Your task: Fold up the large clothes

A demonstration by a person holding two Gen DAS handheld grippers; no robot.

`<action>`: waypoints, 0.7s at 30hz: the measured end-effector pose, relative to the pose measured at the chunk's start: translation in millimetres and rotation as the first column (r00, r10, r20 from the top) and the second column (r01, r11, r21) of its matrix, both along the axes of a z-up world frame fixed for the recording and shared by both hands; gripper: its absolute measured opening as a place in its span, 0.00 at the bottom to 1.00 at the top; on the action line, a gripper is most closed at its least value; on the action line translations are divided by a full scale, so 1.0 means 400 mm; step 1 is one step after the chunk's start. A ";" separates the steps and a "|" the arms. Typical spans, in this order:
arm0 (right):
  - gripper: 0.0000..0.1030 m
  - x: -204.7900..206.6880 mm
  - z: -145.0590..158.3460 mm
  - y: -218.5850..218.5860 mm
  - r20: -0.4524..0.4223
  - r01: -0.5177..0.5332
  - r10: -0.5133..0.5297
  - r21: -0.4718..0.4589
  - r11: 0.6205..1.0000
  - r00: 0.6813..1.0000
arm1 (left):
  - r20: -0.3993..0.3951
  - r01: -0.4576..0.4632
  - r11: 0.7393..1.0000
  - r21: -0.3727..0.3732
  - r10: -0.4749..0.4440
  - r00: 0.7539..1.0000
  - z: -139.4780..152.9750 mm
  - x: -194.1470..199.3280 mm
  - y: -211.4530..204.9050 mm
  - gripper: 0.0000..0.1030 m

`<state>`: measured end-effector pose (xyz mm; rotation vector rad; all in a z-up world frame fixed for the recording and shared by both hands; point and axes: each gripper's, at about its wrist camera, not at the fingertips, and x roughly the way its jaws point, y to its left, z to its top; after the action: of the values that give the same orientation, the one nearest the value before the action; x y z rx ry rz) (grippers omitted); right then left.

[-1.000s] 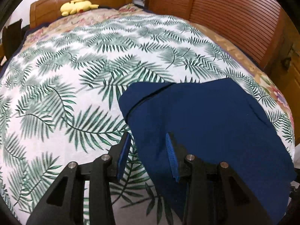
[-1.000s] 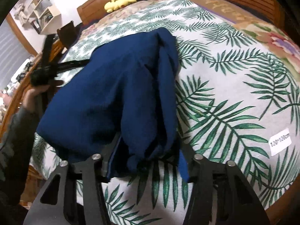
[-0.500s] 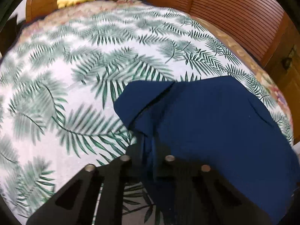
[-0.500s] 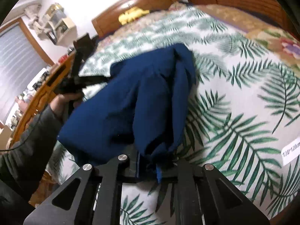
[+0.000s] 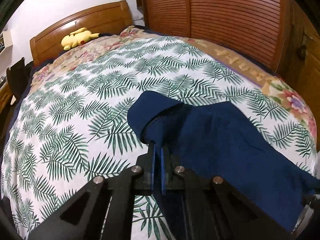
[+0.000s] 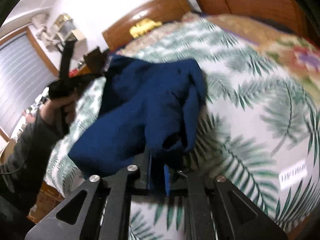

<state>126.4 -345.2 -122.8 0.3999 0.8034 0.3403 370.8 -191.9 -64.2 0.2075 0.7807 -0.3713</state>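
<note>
Open leaf-print bedspread (image 5: 84,108) stretches from 9 to 12 o'clock toward the headboard (image 5: 80,26). The bunched navy garment (image 5: 230,140) lies at 3 o'clock. The left gripper (image 5: 158,150) pinches its edge; the right gripper (image 6: 158,158), jaws easing slightly apart, clamps the opposite end.

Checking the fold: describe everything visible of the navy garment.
The navy garment is plain dark blue, soft, matte cloth, crumpled and partly lifted off the palm-leaf bedspread. The left gripper pinches one edge, forming a raised fold; the right gripper clamps a bunched end. Its middle sags between them, its far part resting on the bed.
</note>
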 end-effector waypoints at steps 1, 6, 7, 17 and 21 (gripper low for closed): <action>0.21 -0.006 -0.008 0.003 -0.015 0.001 -0.001 -0.023 1.000 1.000 | -0.002 -0.007 1.000 0.004 0.007 1.000 -0.007 0.000 0.003 0.01; 0.61 -0.025 -0.037 -0.004 -0.087 0.027 -0.032 -0.058 0.998 0.996 | -0.018 -0.034 0.999 0.007 0.034 0.999 -0.039 0.006 0.012 0.01; 0.62 -0.025 -0.037 -0.005 -0.091 0.026 -0.030 -0.047 0.999 0.995 | -0.021 -0.036 0.999 0.007 0.036 0.999 -0.043 0.007 0.012 0.01; 0.13 -0.015 -0.043 0.036 -0.085 -0.030 0.037 0.083 0.996 0.996 | -0.008 -0.038 0.998 -0.044 0.038 0.999 -0.028 -0.008 0.025 0.01; 0.09 -0.030 0.017 0.036 0.042 -0.014 0.012 0.044 0.999 0.999 | 0.050 -0.003 0.997 -0.073 0.007 0.999 0.034 -0.042 0.001 0.01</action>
<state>114.6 -330.7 -115.9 0.4283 0.7585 0.3780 353.8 -191.3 -50.8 0.1462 0.7165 -0.3876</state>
